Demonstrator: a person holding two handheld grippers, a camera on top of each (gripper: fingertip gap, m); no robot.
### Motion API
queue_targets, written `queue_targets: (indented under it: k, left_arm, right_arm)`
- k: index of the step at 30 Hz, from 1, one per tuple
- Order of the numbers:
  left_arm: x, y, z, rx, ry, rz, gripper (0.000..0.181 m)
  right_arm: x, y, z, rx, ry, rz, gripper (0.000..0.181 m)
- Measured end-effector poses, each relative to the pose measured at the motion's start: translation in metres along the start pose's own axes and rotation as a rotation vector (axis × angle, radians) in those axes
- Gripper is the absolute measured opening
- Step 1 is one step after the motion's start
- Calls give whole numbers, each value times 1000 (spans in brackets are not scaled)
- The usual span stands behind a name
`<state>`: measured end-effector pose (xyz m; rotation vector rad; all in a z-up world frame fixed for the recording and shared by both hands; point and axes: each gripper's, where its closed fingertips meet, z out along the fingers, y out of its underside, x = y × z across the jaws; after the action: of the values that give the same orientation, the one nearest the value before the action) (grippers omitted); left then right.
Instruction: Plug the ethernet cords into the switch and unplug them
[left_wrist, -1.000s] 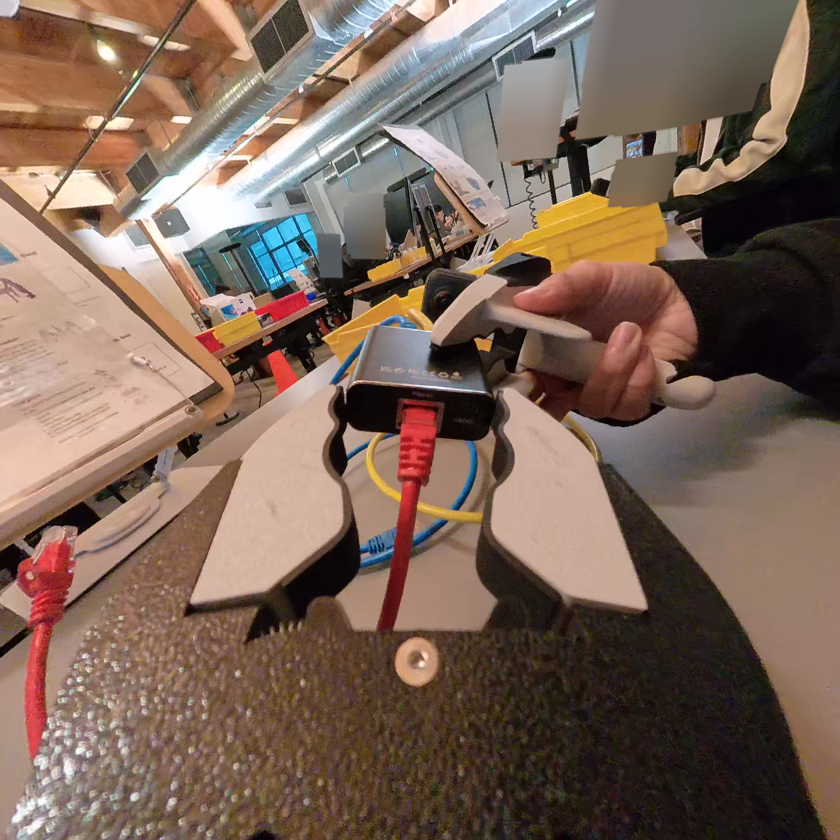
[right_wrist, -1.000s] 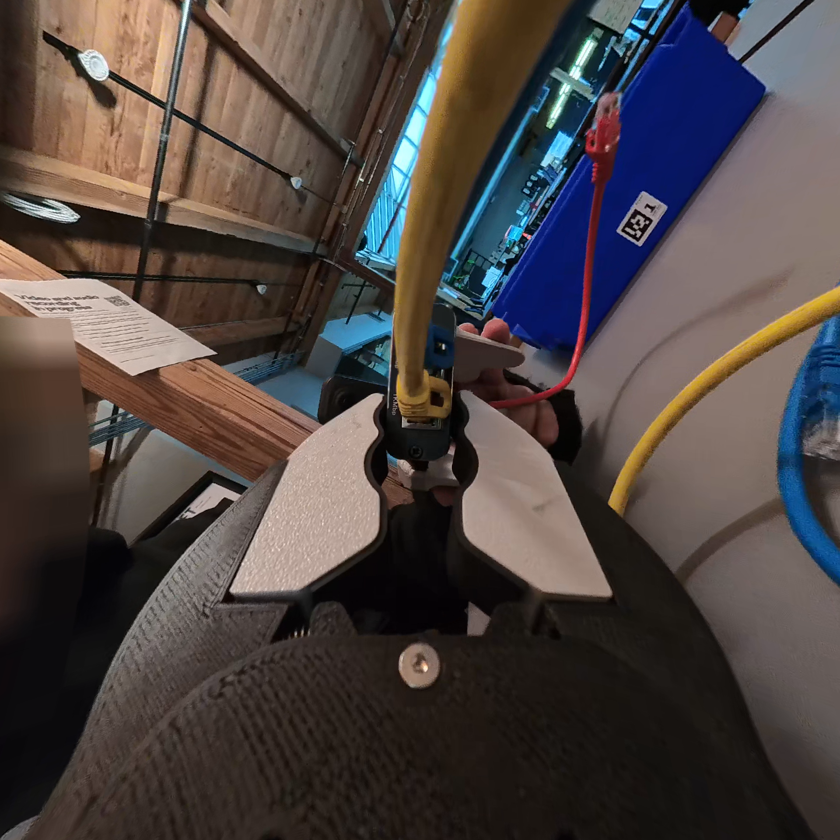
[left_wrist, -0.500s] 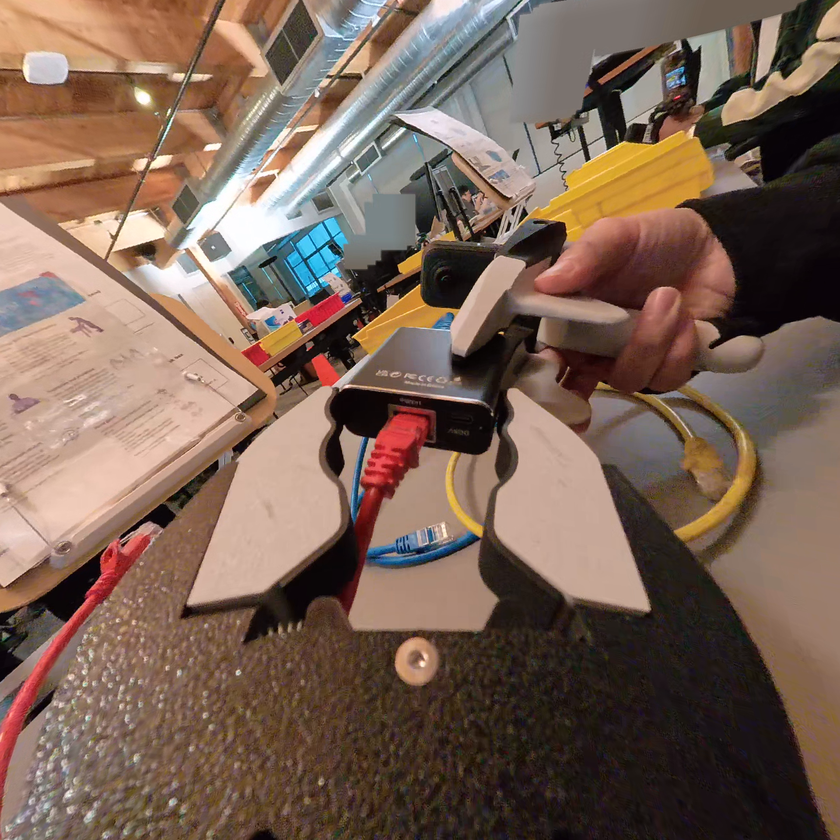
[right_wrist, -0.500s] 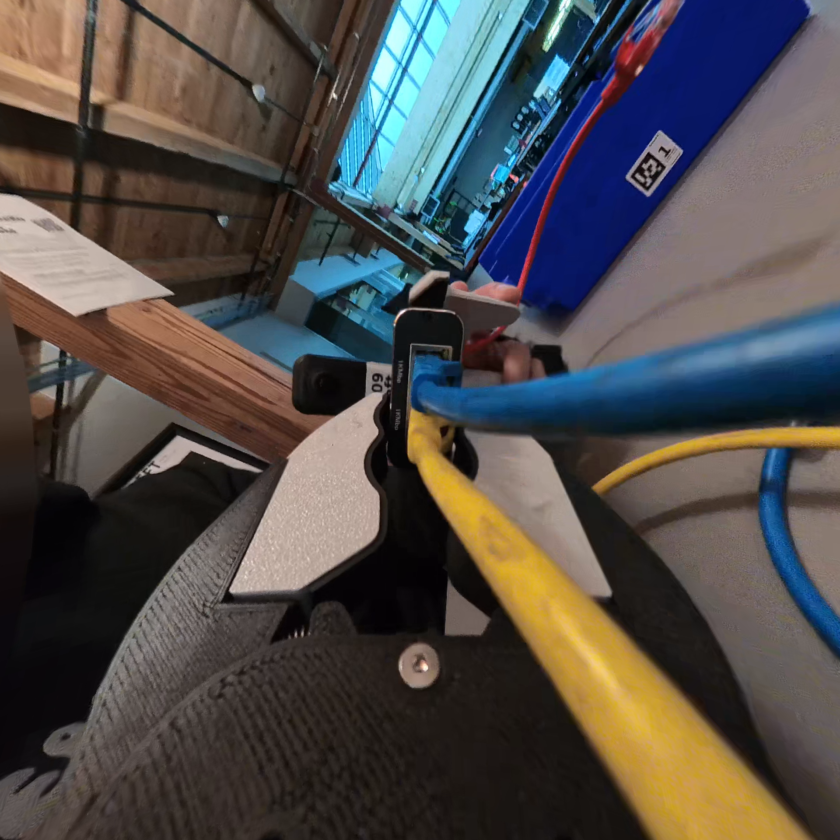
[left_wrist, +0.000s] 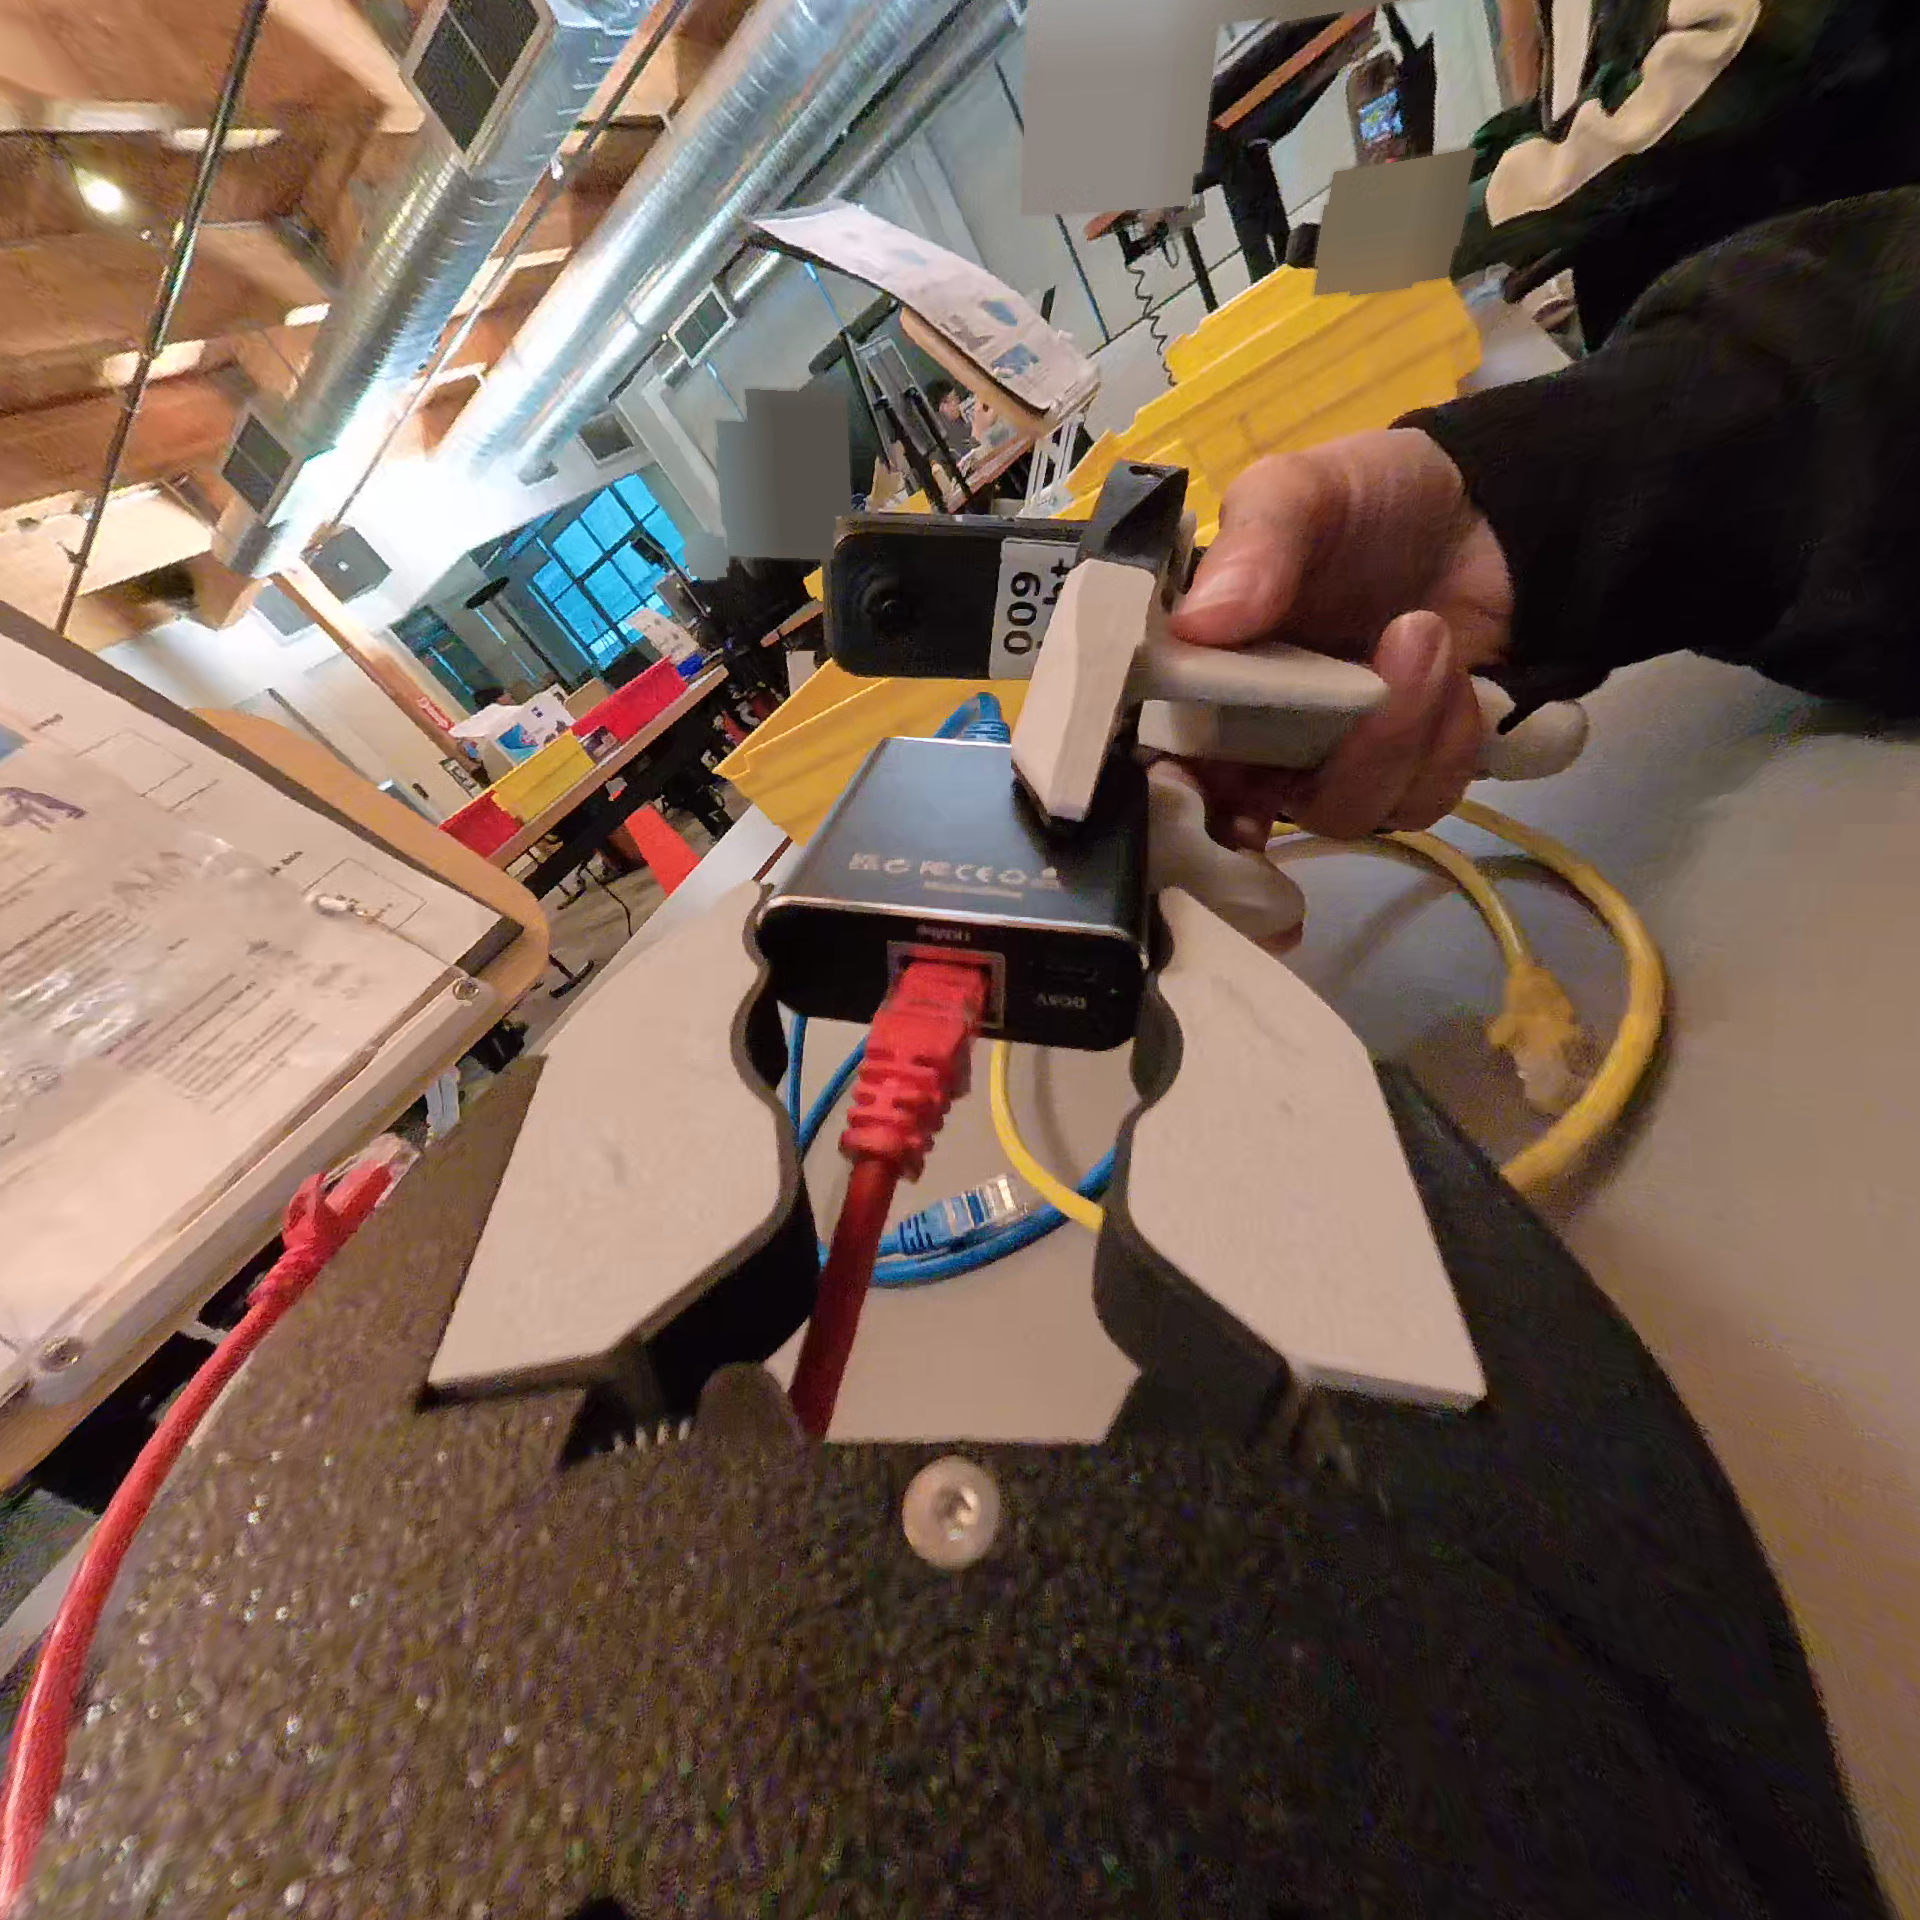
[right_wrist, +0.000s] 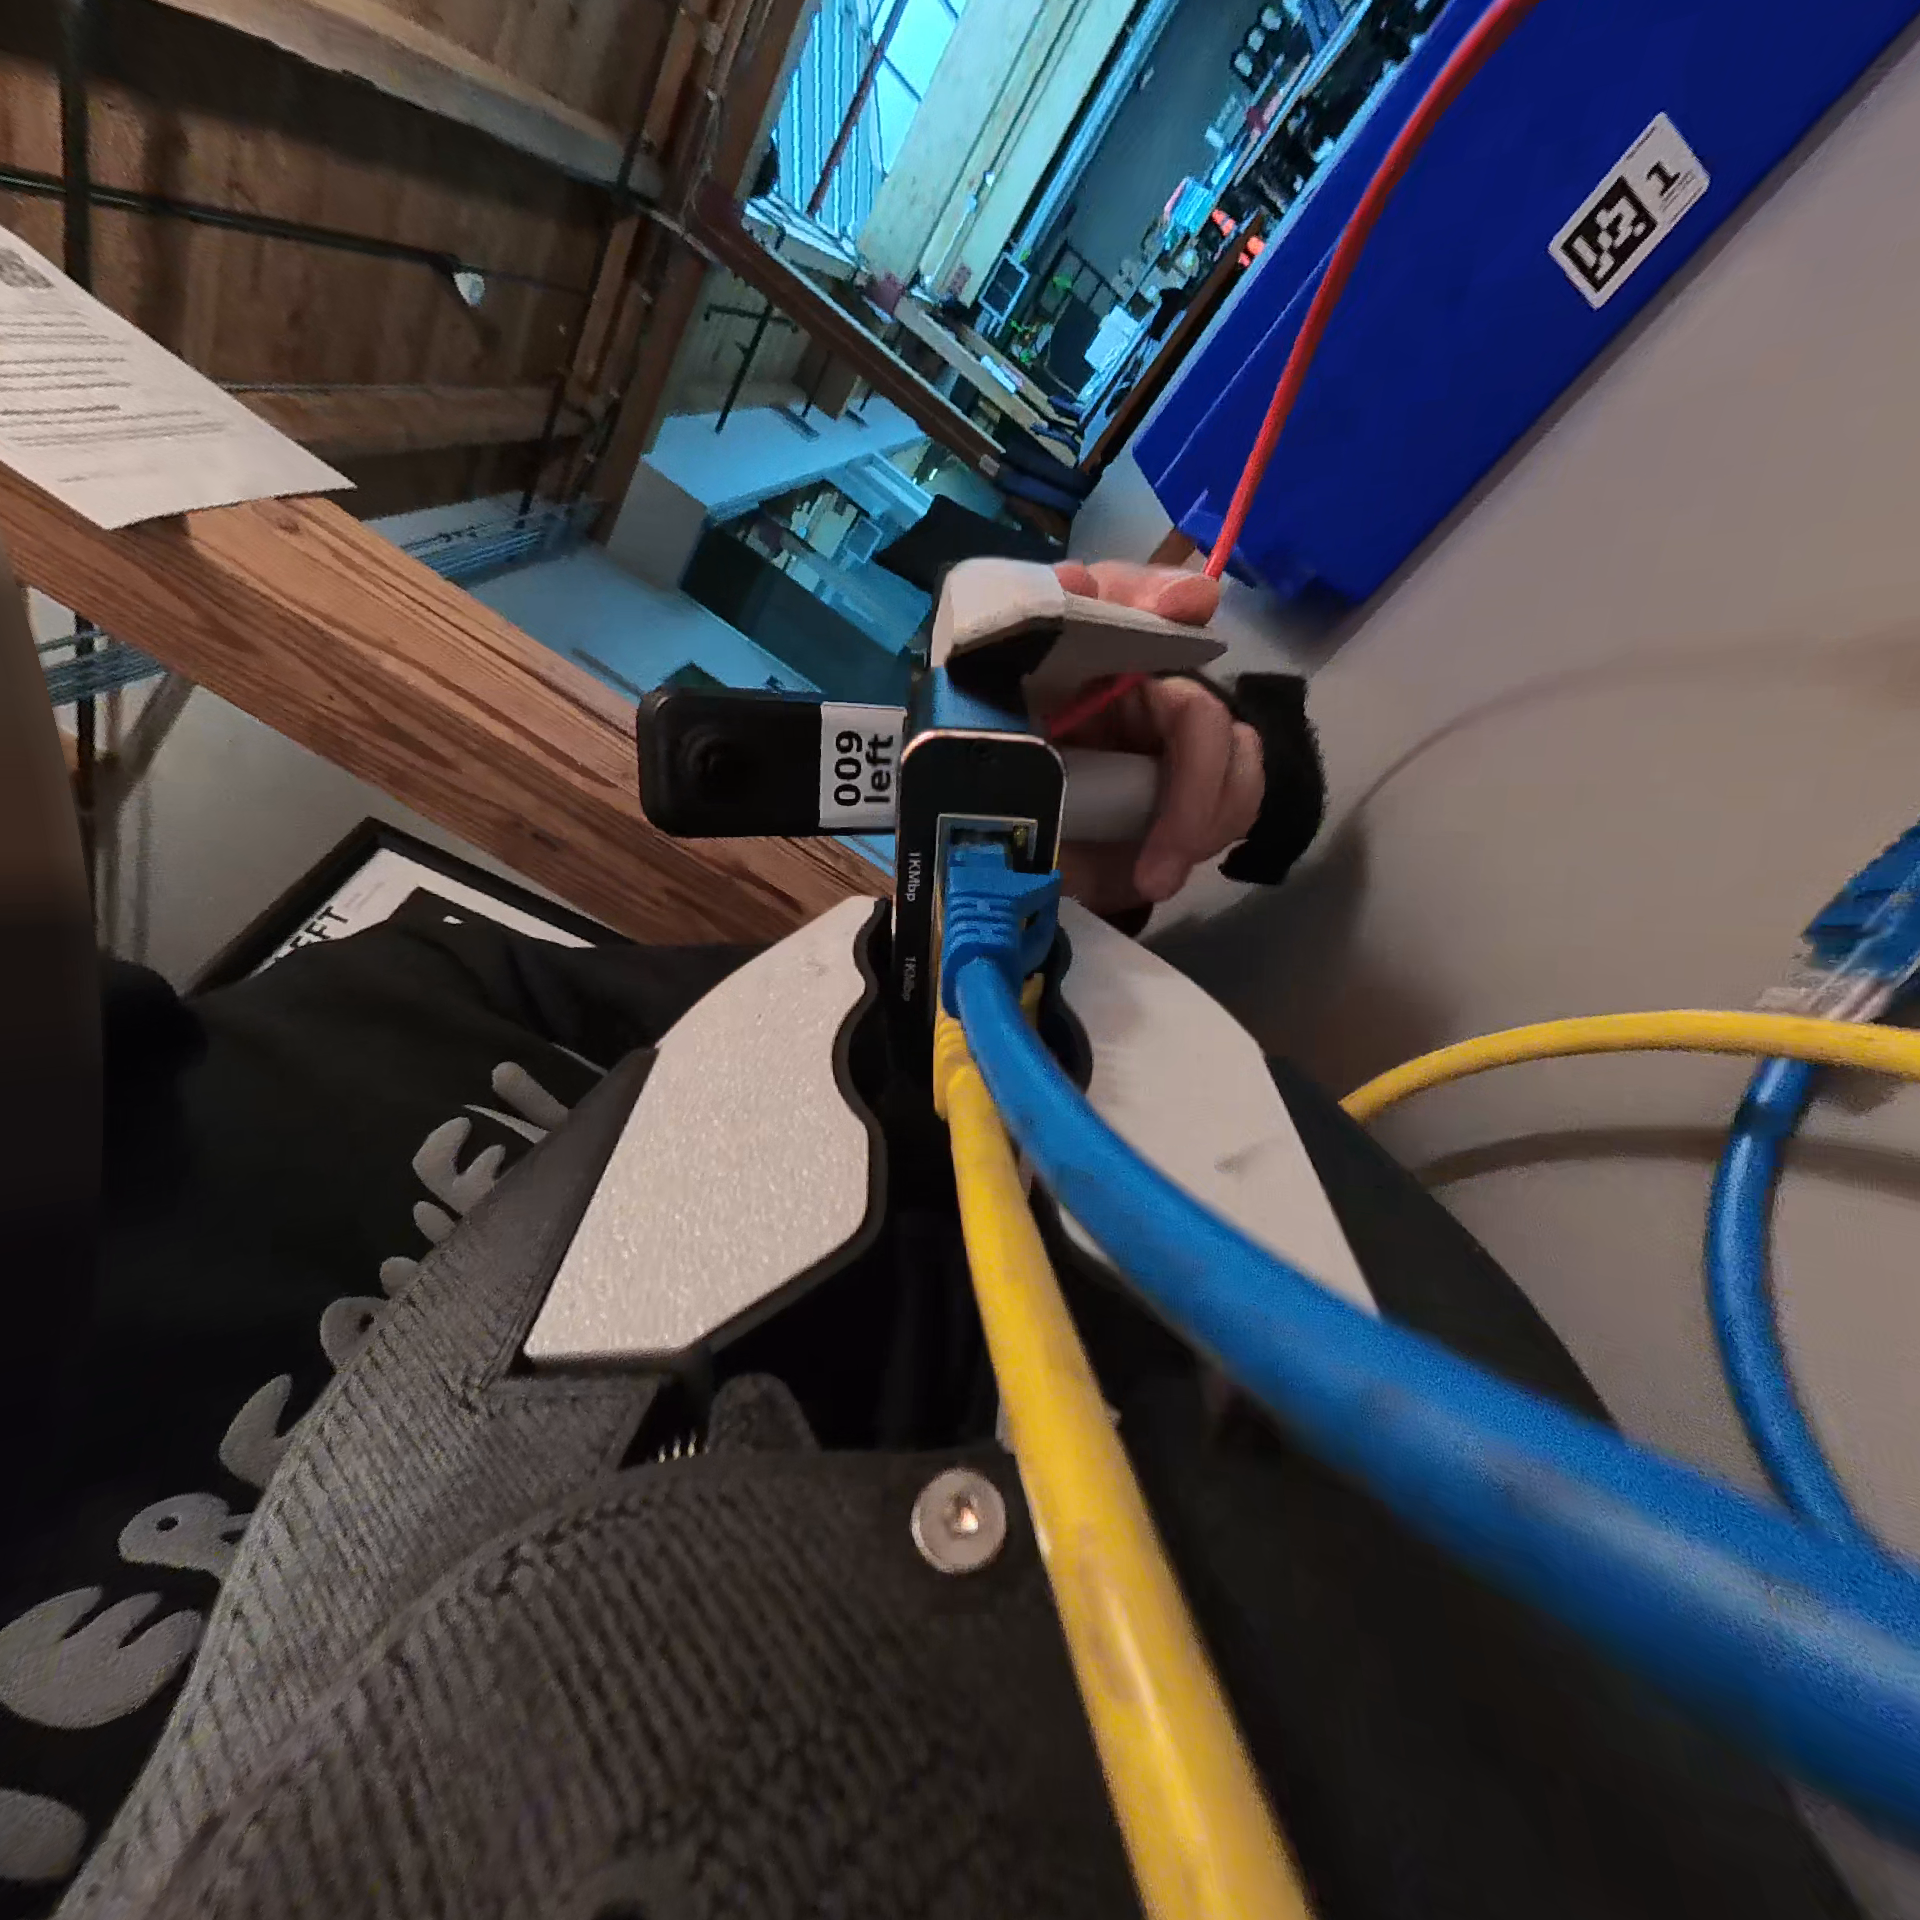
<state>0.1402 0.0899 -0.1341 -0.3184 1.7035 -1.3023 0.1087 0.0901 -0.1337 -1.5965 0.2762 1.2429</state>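
Both tools (left_wrist: 951, 997) (closed) on switch (left_wrist: 956, 862)

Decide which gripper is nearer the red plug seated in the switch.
Left. The left gripper clamps the switch right beside the red plug; the right gripper clamps its opposite end.

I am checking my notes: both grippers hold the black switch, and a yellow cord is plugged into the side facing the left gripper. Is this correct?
Not quite. The cord in that side of the switch is red, not yellow, as the left wrist view shows. Both grippers, left and right, do hold it.
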Motion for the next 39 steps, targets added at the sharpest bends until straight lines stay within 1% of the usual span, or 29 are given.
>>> queue_targets:
  k: [2,4,6,8,11,13,14,17,19,20,22,24,27,30,33,35,37,39]
  left_arm:
    - [-8,3,4,-39,-62,-78,64]
    - [-18,6,7,-60,-135,-144,64]
    - [-30,10,4,-87,-234,-159,64]
    - [-38,12,1,-109,-305,-181,64]
    - [-32,13,5,-112,-302,-191,64]
    - [-26,10,8,-98,-282,-187,64]
    - [-24,8,8,-81,-265,-172,64]
    - [-12,0,7,-10,-157,-172,63]
    - [-8,-5,7,25,-128,-165,66]
    - [-8,-4,8,19,-136,-131,67]
    - [-8,-1,8,-9,-157,-64,67]
    - [-7,-2,8,6,-139,-82,66]
    - [-5,-1,6,22,-116,-58,66]
    - [-3,-2,6,29,-104,-58,65]
    - [-2,0,6,41,-65,-127,63]
    - [-4,1,5,19,-82,-126,63]
    - [-6,-1,4,30,-95,-127,63]
    - [-6,-1,4,37,-103,-117,63]
  right_arm:
    - [2,-12,-3,74,5,1,27]
    - [4,-27,-6,195,2,-4,28]
    - [11,-42,-11,320,27,15,29]
    - [16,-50,-18,401,37,45,31]
    - [15,-56,-23,446,29,36,28]
    - [16,-55,-21,436,35,28,25]
    - [14,-53,-21,408,28,16,25]
    - [10,-43,-23,278,51,-38,24]
    - [11,-37,-23,212,96,-80,24]
    - [10,-35,-22,191,98,-92,24]
    - [9,-33,-21,180,94,-87,24]
    - [9,-32,-21,176,85,-64,24]
    - [9,-29,-20,151,84,-56,23]
    - [8,-30,-20,160,67,-38,23]
    - [10,-33,-23,186,52,-9,24]
    - [11,-36,-22,209,44,6,23]
    - [9,-39,-21,238,21,32,23]
    - [9,-39,-21,232,34,21,23]
